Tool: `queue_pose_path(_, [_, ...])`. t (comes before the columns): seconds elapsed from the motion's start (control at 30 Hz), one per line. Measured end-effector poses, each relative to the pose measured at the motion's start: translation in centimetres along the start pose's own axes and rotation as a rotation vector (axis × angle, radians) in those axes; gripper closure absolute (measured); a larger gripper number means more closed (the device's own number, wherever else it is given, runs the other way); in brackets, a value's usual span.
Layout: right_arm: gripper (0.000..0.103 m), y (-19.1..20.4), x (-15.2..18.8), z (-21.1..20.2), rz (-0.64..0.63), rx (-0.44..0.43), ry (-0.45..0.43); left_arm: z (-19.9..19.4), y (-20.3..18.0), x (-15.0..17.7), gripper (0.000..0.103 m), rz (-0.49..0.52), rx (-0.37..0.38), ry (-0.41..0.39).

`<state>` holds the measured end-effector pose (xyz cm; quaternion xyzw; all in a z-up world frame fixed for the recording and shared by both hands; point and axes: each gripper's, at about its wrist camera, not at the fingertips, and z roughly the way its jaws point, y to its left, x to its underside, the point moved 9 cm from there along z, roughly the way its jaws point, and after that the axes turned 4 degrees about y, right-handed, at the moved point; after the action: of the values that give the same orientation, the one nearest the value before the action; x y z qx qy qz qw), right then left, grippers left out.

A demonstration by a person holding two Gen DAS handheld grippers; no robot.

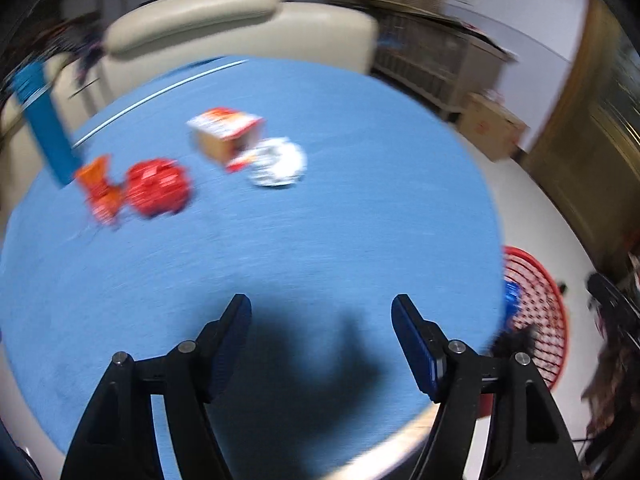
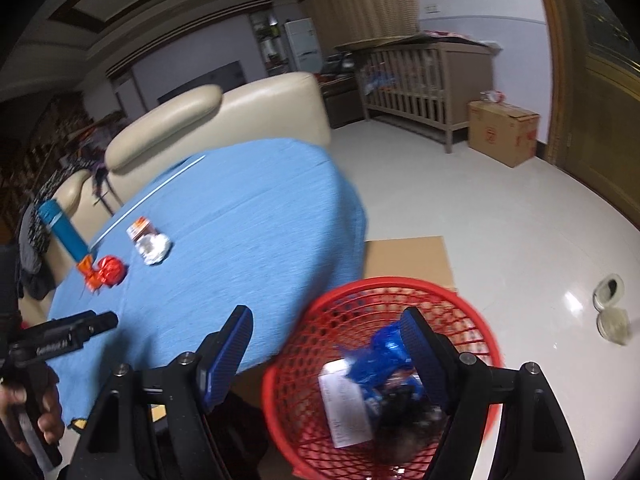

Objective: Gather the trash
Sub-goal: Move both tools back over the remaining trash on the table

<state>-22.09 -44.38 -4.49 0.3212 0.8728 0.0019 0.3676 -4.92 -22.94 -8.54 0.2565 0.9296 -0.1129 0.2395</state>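
My left gripper (image 1: 321, 308) hangs over the blue surface (image 1: 280, 240), jaws spread wide, nothing between them. My right gripper (image 2: 326, 320) sits above the red basket (image 2: 472, 312) on the floor beside the surface, jaws also apart and empty. In the basket lie a crumpled blue wrapper (image 2: 380, 364), a white paper slip (image 2: 346, 404) and something dark I can't make out. Trash on the surface, far side, bunched together: a red crumpled ball (image 1: 158, 188) touching an orange wrapper (image 1: 100, 190), a small box (image 1: 224, 132) with red-and-white print and a brown side, and a crumpled white-silver wad (image 1: 280, 162) just beside the box. A blue cylinder (image 1: 42, 120) stands tilted near the orange wrapper. The left view is motion-blurred, so print on the box is unreadable. A cream sofa (image 2: 240, 120) is behind the surface.
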Motion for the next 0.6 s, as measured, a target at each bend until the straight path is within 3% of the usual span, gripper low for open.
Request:
queue_pose_path(0.23, [0.024,5.7,0.6,2.5,-0.095,-0.045,0.054,-0.1,5.8,1.6,0.03,-0.113,-0.042,-0.005])
queue_pose_path(0.6, [0.024,18.2,-0.8,8.7,-0.233,-0.2,0.132,1.0,10.1,3.9,0.03,-0.213,-0.051,0.02])
